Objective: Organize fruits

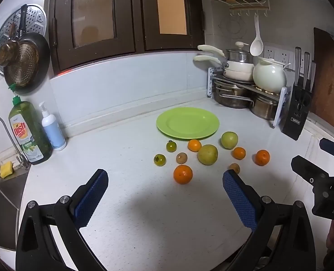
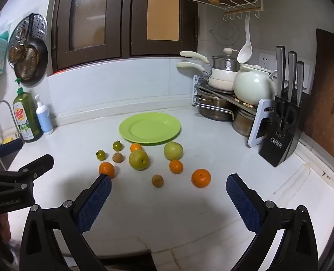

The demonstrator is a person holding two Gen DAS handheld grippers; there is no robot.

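While the fruits lie loose on the white tabletop, we find both grippers held back from them, angled downward, with nothing taken up. The left gripper has its jaws spread wide and released; the near orange sits ahead of the gap, untouched. The right gripper is likewise released and carries nothing, with a small brown fruit and another orange lying just beyond its jaws.

The green plate stands bare at the back, close to the wall, and the fruit is scattered just in front of it. We judge this layout deliberate: the plate is the likely destination, and the pieces are spaced apart so that each can be gripped singly. Two larger yellow-green fruits sit mid-cluster, two small dark-green tomatoes toward the sink side, and smaller oranges among them.

In our assessment the task has not begun. The wide, tilted stance suits an approach from above and in front. Round fruit may roll if nudged by one jaw before the other closes.

The pot rack and knife block stand well apart from the working area.
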